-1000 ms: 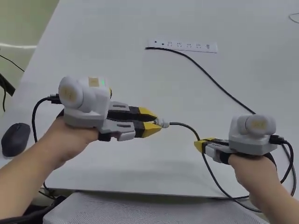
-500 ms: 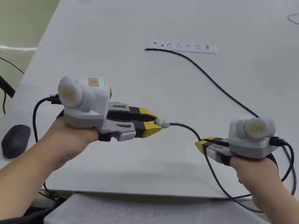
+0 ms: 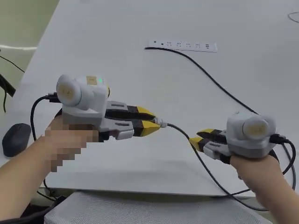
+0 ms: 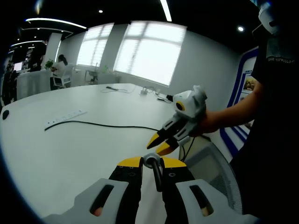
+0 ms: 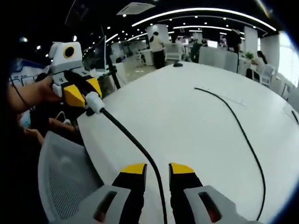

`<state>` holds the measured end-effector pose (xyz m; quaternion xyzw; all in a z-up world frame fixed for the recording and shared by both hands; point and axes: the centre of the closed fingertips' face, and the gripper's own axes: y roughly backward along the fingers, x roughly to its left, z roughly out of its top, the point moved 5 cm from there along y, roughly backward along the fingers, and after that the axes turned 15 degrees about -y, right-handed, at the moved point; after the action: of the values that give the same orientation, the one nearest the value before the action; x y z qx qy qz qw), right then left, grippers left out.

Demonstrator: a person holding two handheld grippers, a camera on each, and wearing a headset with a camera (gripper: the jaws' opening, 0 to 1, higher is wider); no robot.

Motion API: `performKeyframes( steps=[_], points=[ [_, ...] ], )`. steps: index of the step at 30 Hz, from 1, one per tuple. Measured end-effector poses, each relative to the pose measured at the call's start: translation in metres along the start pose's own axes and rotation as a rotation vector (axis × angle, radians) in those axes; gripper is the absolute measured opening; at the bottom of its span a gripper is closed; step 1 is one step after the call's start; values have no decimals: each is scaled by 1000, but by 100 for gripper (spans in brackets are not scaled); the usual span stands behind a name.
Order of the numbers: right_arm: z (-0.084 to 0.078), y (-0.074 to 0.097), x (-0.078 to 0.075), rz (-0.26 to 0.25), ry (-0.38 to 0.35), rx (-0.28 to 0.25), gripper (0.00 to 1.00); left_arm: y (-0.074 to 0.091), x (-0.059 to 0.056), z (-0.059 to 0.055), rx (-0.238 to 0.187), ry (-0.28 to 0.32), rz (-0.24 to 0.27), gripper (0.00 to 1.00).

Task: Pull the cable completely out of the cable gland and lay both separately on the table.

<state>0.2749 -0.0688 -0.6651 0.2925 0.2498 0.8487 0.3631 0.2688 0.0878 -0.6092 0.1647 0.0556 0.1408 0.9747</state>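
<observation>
My left gripper is held above the white table, shut on the small grey cable gland at its yellow tips. In the left gripper view the gland sits clamped between the jaws. A black cable leaves the gland, slants down to the right and passes my right gripper. In the right gripper view the cable runs from the gland down between that gripper's parted jaws, without touching either one. My right gripper also shows tips apart in the left gripper view.
A white power strip lies far back on the table, and its black cord runs diagonally toward the right edge. A dark mouse rests at the left edge. A grey mesh chair stands below the table's front edge.
My right gripper's jaws have parted and it has shifted slightly left. The cable, bent at its tips before, now runs straighter past them. My left gripper still holds the gland.
</observation>
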Motion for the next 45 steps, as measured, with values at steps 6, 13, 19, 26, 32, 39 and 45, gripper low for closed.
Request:
performKeyframes(
  steps=[6, 13, 19, 26, 32, 39, 45],
  points=[
    [29, 2, 34, 63, 307, -45, 19, -1, 1, -2, 8, 2, -5, 15],
    [26, -13, 51, 87, 437, 16, 18, -1, 1, -2, 6, 7, -7, 15],
    [27, -18, 55, 113, 435, 14, 13, -2, 1, -1, 6, 7, -10, 15],
    [28, -22, 64, 148, 438, -10, 7, -3, 0, -1, 4, 8, -14, 15],
    [27, -25, 62, 147, 418, -18, 1, -4, 0, -1, 4, 7, -16, 15],
    [27, -24, 62, 140, 399, -33, 0, -4, 1, 0, -4, 5, -8, 15],
    [26, -24, 59, 120, 402, -29, 0, -4, 2, 2, -13, 3, 0, 15]
  ],
)
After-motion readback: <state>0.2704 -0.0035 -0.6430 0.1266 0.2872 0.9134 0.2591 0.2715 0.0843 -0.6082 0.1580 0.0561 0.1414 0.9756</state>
